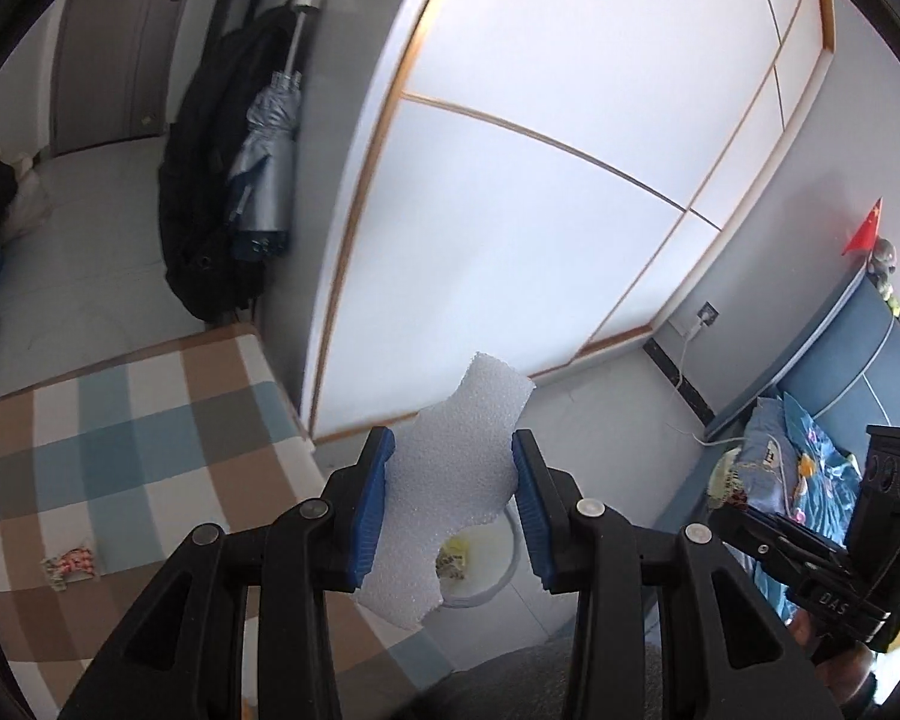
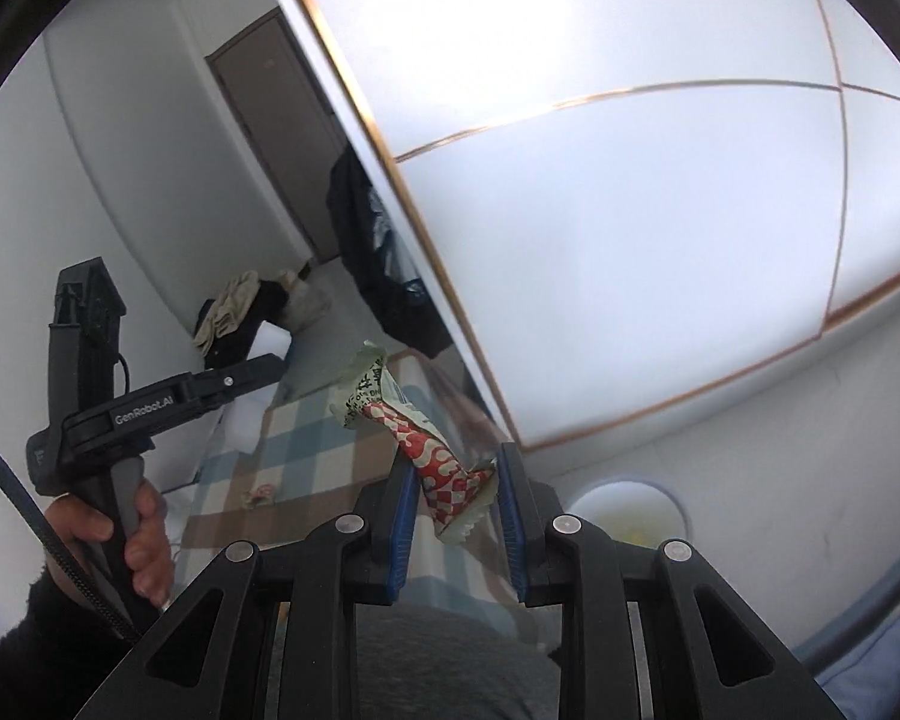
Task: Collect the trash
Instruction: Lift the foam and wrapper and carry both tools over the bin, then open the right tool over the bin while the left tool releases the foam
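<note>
A jagged piece of white foam (image 1: pixel 468 420) stands between the blue pads of my left gripper (image 1: pixel 453 441), which is shut on it. Below it on the floor is a round white bin (image 1: pixel 487 591) with a yellowish wrapper inside. In the right wrist view my right gripper (image 2: pixel 456 456) is shut on a red, white and green snack wrapper (image 2: pixel 414 438) that sticks up to the left. The white bin (image 2: pixel 582 507) lies just right of those fingers. A small red-and-white wrapper (image 1: pixel 69 564) lies on the plaid cloth (image 1: pixel 150 420); the same small wrapper (image 2: pixel 258 495) shows in the right view.
A tall white wardrobe (image 1: pixel 540 180) with wooden trim rises behind the bin. A dark coat and a grey umbrella (image 1: pixel 264 162) hang left of it. A bed with blue bedding (image 1: pixel 810 468) is at the right. A hand (image 2: pixel 144 534) grips the left tool's handle.
</note>
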`<state>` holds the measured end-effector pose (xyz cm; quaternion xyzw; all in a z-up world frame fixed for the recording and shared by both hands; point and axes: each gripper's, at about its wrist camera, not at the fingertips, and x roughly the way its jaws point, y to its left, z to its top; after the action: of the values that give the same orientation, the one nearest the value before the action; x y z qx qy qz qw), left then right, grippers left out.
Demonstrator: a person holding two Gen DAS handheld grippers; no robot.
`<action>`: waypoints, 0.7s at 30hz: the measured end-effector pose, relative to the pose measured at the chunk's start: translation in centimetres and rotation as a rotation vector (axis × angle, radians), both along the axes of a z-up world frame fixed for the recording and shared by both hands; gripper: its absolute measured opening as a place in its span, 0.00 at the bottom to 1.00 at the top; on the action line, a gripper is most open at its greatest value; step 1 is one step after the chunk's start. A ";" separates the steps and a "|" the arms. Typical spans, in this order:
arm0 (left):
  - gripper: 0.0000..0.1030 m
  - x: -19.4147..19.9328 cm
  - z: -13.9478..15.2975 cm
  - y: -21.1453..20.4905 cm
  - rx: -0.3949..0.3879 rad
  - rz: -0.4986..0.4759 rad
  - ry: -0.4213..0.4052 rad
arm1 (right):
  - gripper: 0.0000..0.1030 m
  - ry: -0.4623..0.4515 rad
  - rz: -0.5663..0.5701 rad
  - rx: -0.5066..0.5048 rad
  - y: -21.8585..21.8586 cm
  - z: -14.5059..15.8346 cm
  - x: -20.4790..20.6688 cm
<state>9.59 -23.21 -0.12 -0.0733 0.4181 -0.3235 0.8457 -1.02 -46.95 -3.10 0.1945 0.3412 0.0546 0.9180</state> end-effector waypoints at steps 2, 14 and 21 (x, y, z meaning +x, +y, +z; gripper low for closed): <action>0.33 0.5 -1.1 -1.8 -0.003 -0.053 0.055 | 0.24 0.049 -0.039 0.021 -1.8 -1.9 0.4; 0.33 2.9 -7.7 -10.0 0.045 -0.249 0.320 | 0.24 0.350 -0.148 0.163 -7.3 -14.8 4.2; 0.33 4.6 -11.3 -12.5 0.087 -0.271 0.437 | 0.24 0.478 -0.135 0.207 -7.9 -20.6 6.6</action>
<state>14.14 -35.68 -11.43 -0.0480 0.6103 -0.3920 0.6867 5.57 -54.87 -23.72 0.3170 0.5270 -0.0194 0.7883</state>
